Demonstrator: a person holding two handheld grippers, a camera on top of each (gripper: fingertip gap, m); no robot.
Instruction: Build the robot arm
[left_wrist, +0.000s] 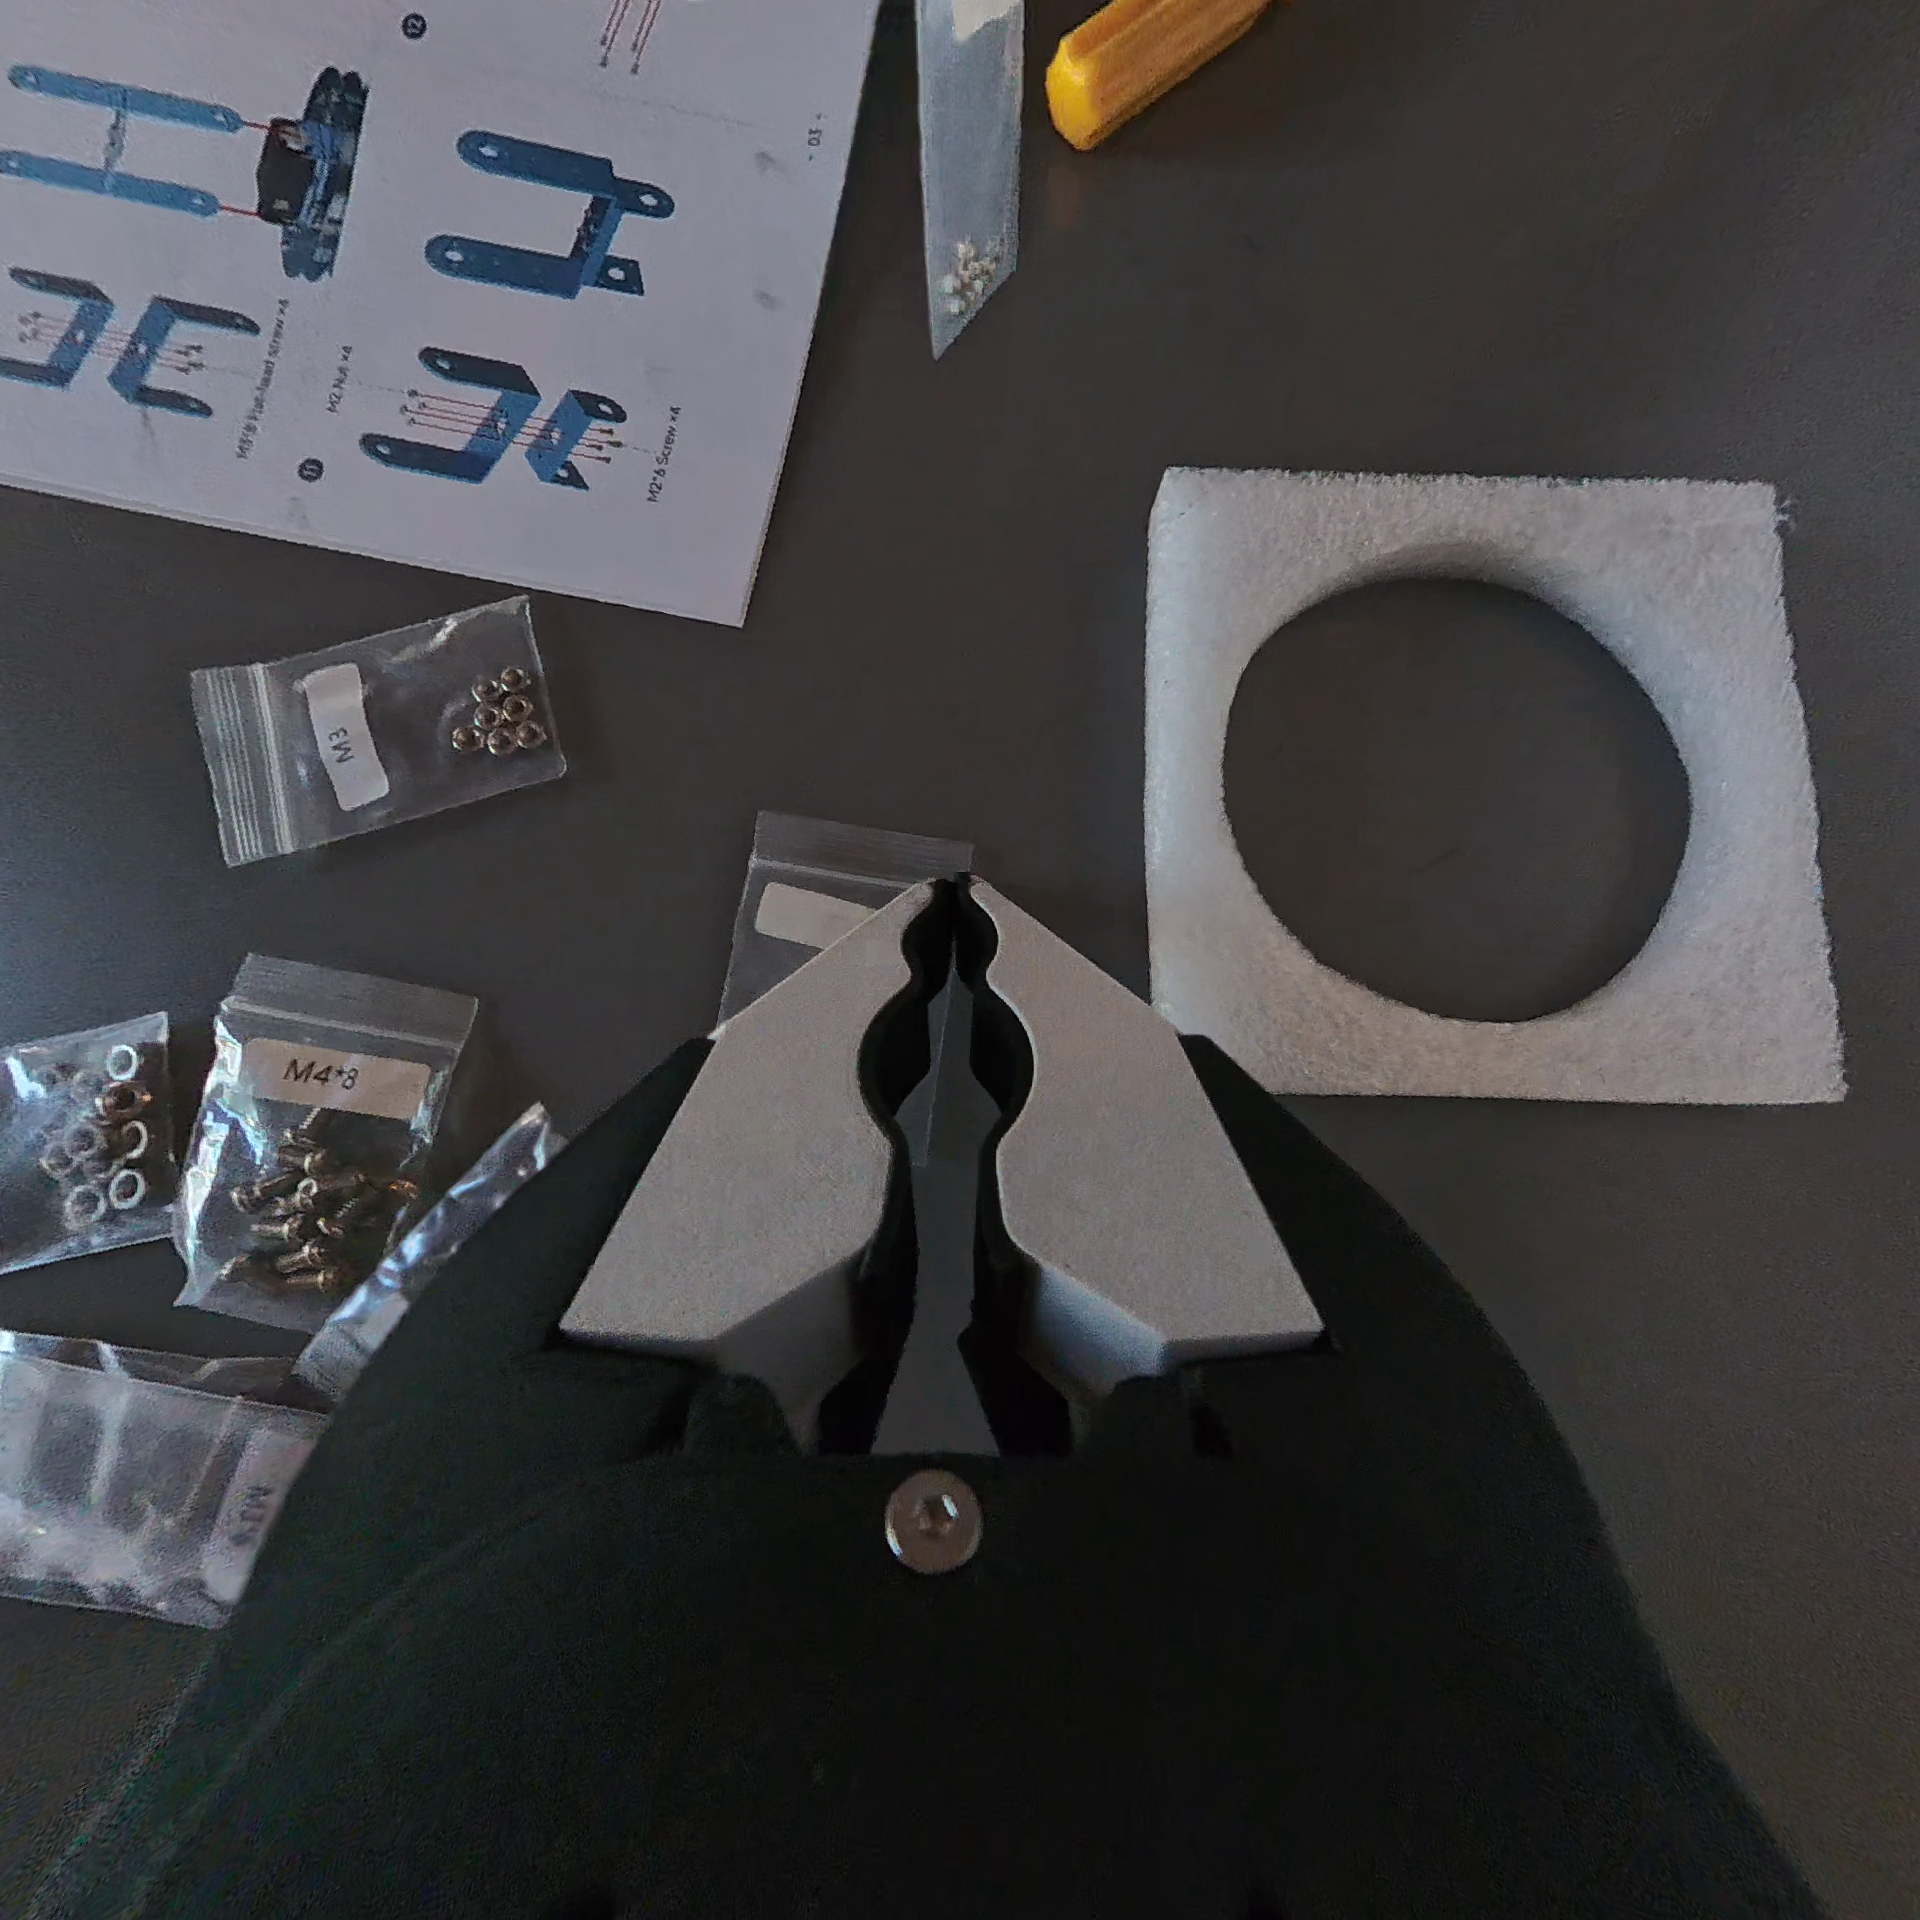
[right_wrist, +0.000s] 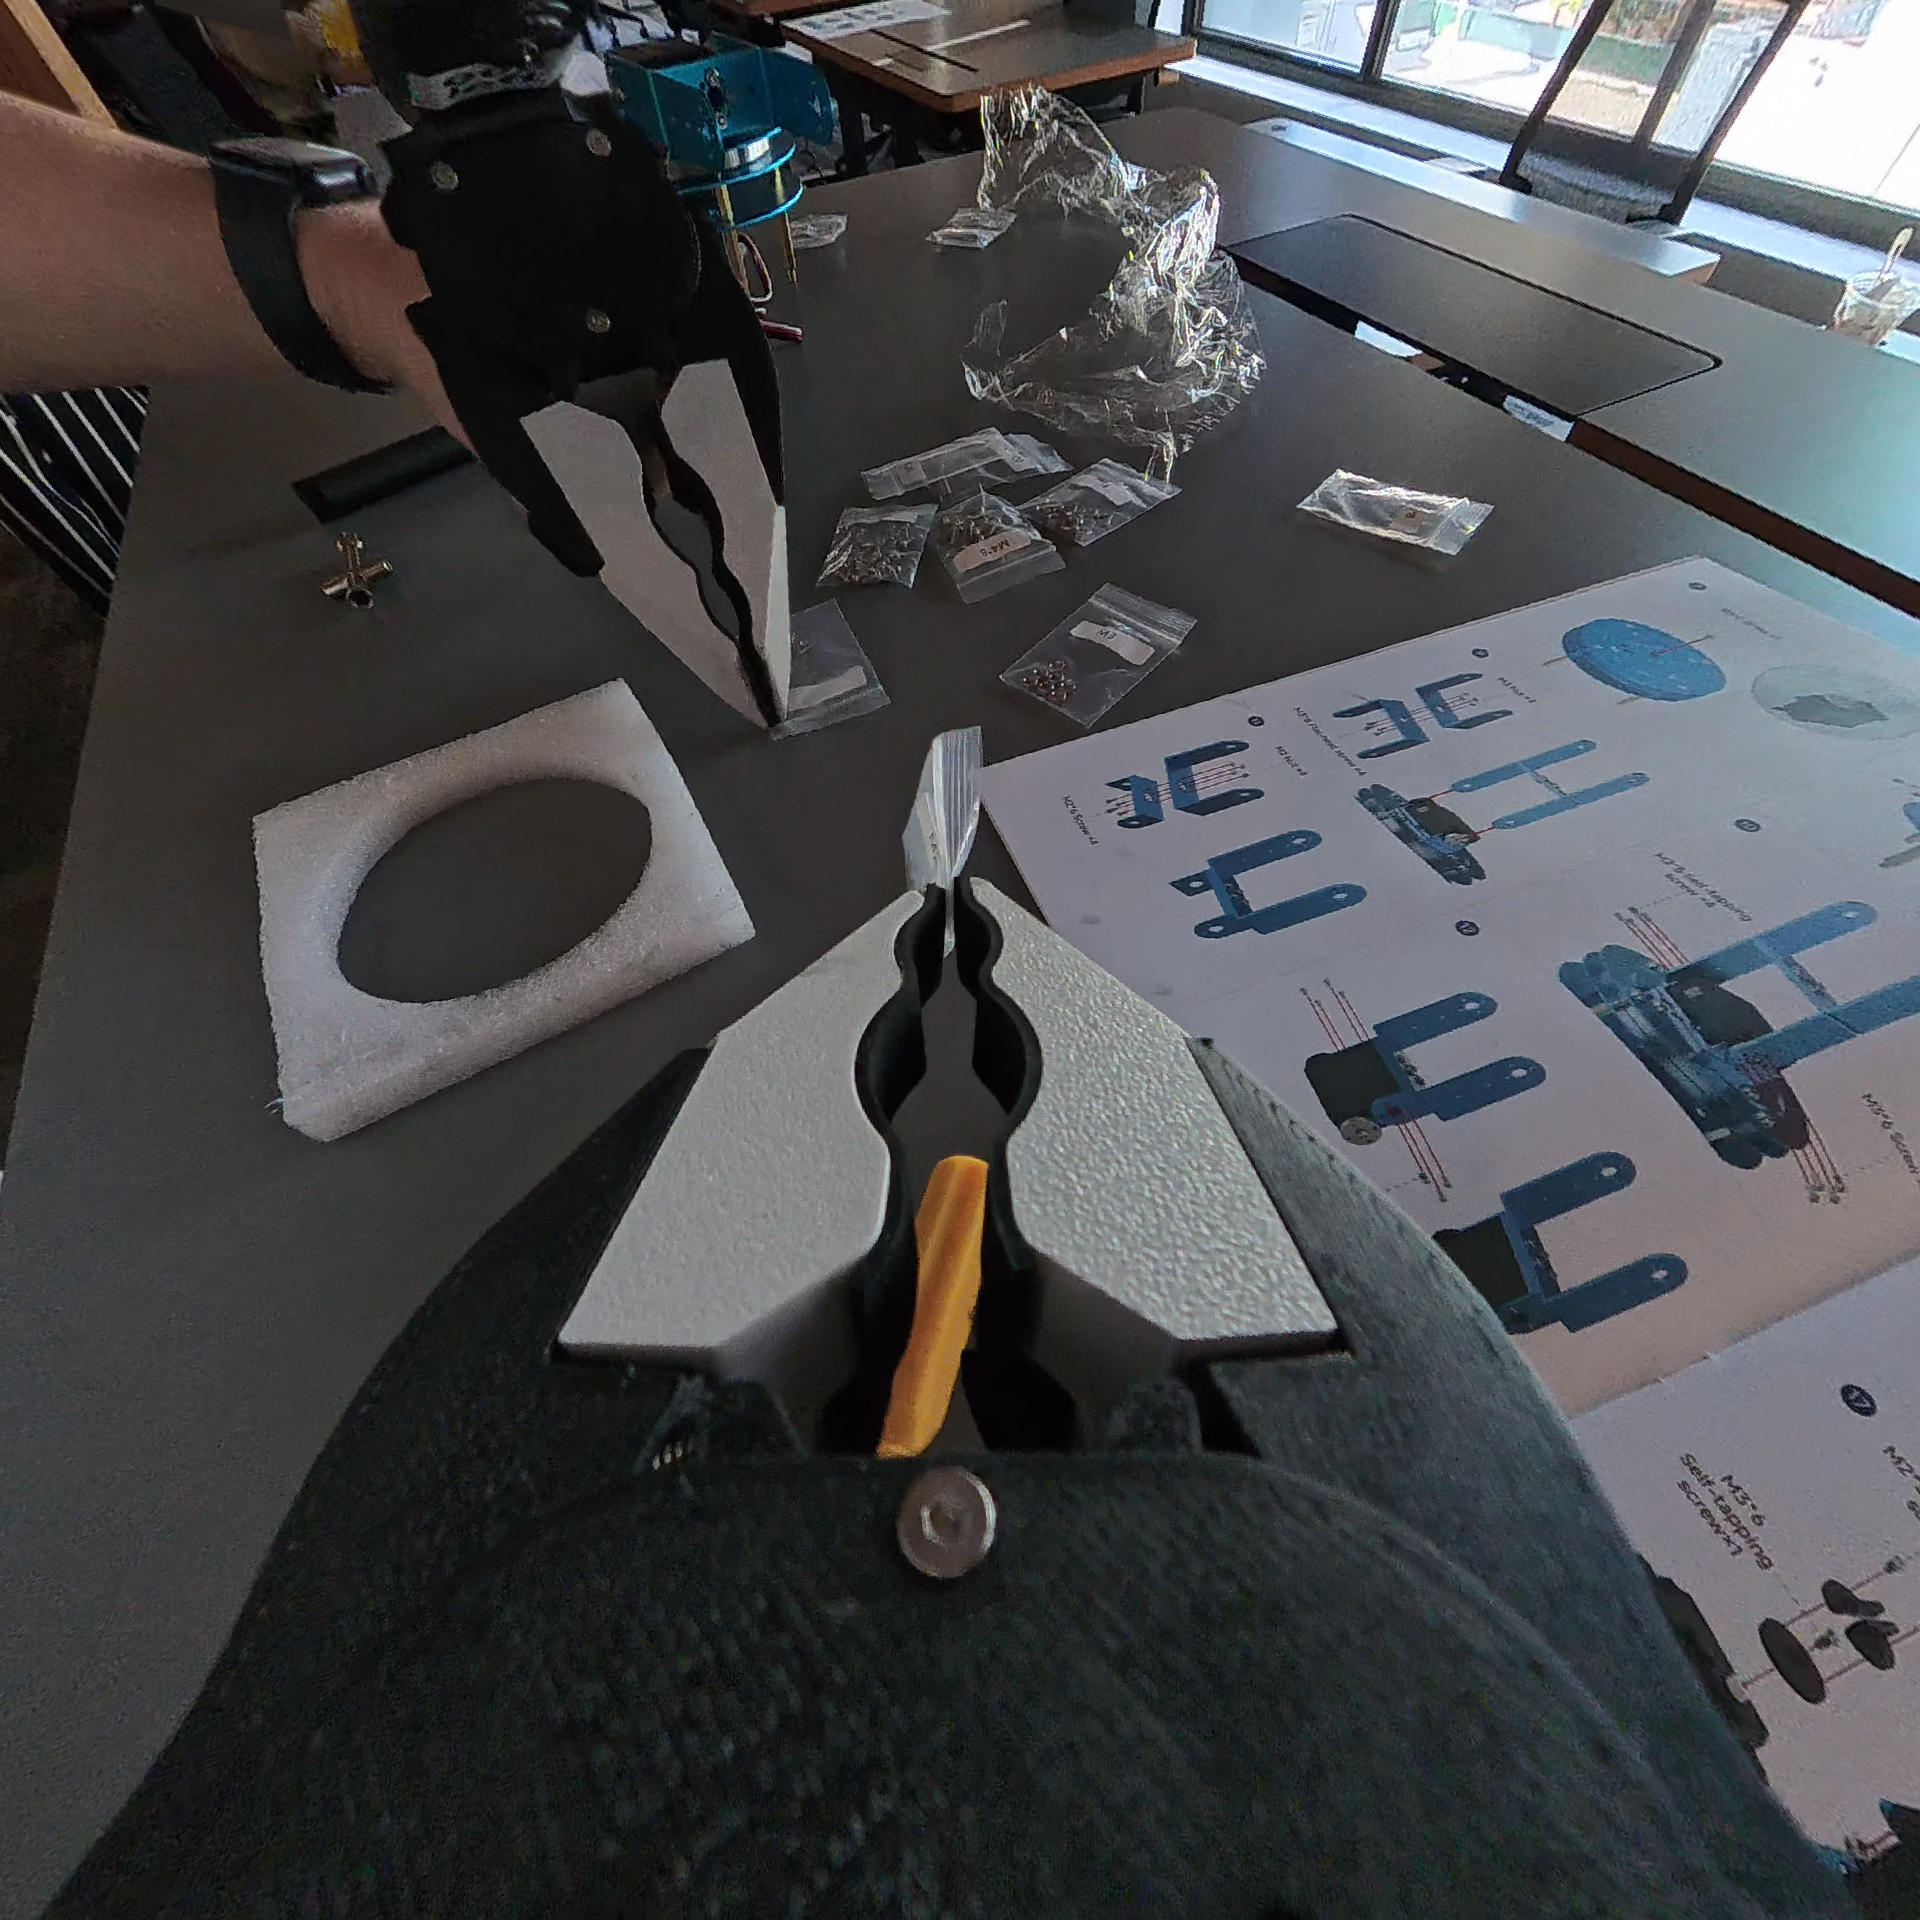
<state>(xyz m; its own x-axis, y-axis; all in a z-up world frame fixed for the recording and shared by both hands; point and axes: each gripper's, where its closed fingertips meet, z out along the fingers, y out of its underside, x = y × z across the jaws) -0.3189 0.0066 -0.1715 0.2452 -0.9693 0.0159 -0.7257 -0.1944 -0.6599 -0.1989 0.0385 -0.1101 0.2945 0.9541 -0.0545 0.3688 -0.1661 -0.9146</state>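
Grey-faced and black-framed, my left gripper (left_wrist: 954, 883) sits at the middle of its wrist view with the tips pressed together, pinched on the top edge of a small clear zip bag (left_wrist: 831, 914) that lies on the dark table (left_wrist: 1455, 312). In the right wrist view I see that same gripper (right_wrist: 771, 717) at upper left, pointing steeply down with its tips on the bag's edge (right_wrist: 831, 665). Left of it in the left wrist view lie more clear bags of small metal hardware: one of washers (left_wrist: 83, 1132) at the left edge, one of screws (left_wrist: 322, 1143) just beside it, one of nuts (left_wrist: 379, 727) above. A printed instruction sheet (left_wrist: 416, 260) fills the upper left. To the right lies a white foam square with a round hole (left_wrist: 1475, 779).

My right gripper (right_wrist: 956, 894) is clenched on a narrow clear bag (right_wrist: 948, 810), which stands up from the tips at frame centre. Through the gap between its fingers I see a yellow handle (right_wrist: 940, 1299) below; I cannot tell whether it touches them. Crumpled clear wrap (right_wrist: 1122, 301) lies at upper right.
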